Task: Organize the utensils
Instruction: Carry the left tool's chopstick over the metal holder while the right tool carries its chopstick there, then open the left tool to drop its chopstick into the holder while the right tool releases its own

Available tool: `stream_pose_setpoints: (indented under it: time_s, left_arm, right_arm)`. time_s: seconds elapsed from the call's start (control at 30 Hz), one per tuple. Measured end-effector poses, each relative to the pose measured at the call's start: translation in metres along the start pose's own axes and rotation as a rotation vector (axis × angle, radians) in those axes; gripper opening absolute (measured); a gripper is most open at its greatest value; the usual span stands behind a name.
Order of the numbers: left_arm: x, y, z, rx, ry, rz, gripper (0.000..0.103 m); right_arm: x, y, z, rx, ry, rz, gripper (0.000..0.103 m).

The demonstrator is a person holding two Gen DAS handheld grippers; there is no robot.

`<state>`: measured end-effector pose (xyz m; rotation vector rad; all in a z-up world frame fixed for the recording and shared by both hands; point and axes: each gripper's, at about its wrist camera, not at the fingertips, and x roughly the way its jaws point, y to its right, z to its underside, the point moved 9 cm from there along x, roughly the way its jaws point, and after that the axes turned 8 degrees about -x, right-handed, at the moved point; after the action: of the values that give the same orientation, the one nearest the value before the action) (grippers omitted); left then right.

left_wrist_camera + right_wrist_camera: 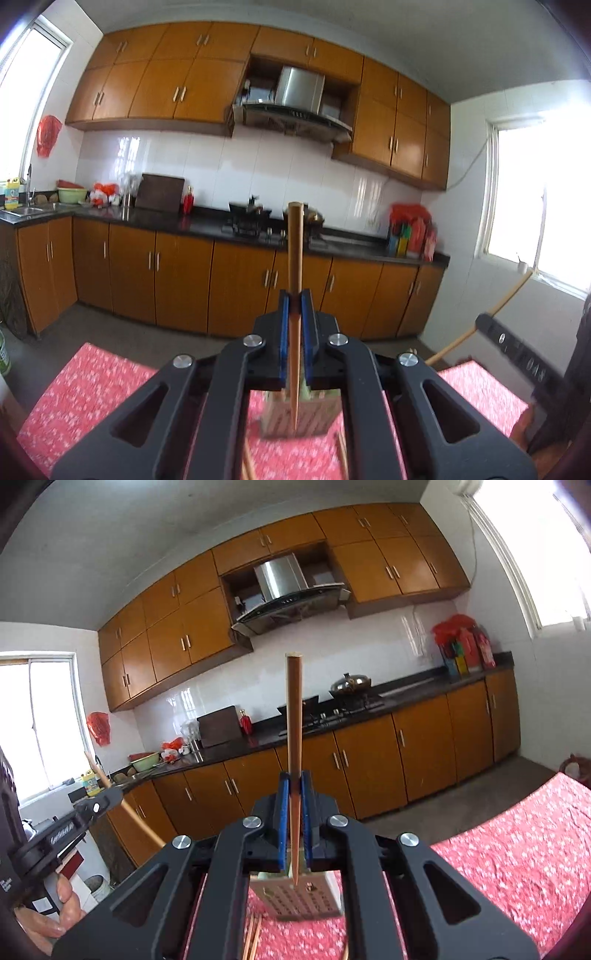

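Note:
In the left wrist view my left gripper (295, 299) is shut on a wooden chopstick (295, 251) that stands upright, thick end up and pointed tip down. Its tip hangs over a perforated utensil holder (317, 417) on the red floral tablecloth (92, 398). My right gripper (294, 779) is likewise shut on an upright chopstick (293, 720), tip just above the same holder (280, 901). Each view catches the other gripper at its edge, holding its slanted chopstick: the right one (484, 321) and the left one (114, 795). Loose chopsticks (255, 938) lie on the cloth near the holder.
Beyond the table (517, 867) is bare grey floor, then a run of orange kitchen cabinets (184, 280) under a dark counter with a stove and a wok (351, 685). A person's hand (62, 904) grips the left tool's handle. Windows sit at both sides.

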<state>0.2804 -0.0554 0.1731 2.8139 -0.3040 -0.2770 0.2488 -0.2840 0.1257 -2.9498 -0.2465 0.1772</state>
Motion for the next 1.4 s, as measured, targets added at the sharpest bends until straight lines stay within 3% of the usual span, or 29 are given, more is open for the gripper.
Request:
stream_pose_setpoints:
  time_s: [0.27,0.77,1.27,1.4]
  left_arm:
    - [0.040,0.007,-0.021,-0.024,0.082,-0.024,0.007]
    - [0.104,-0.012,0.035,-0.033,-0.035,-0.029,0.008]
    - [0.056,-0.030,0.016,-0.041,0.005,-0.067,0.016]
    - [0.029,-0.045,0.025,-0.027,-0.015,-0.106,0.019]
  right_arm:
    - [0.041,-0.007,0.000,-0.048,-0.020,0.008,0.007]
    - [0.079,-0.010,0.042,-0.050,-0.154,-0.009,0.008]
    - [0.046,-0.013,0.019,-0.080,-0.113,0.016,0.008]
    - [0.022,-0.008,0.032,-0.081,-0.140,0.027,0.008]
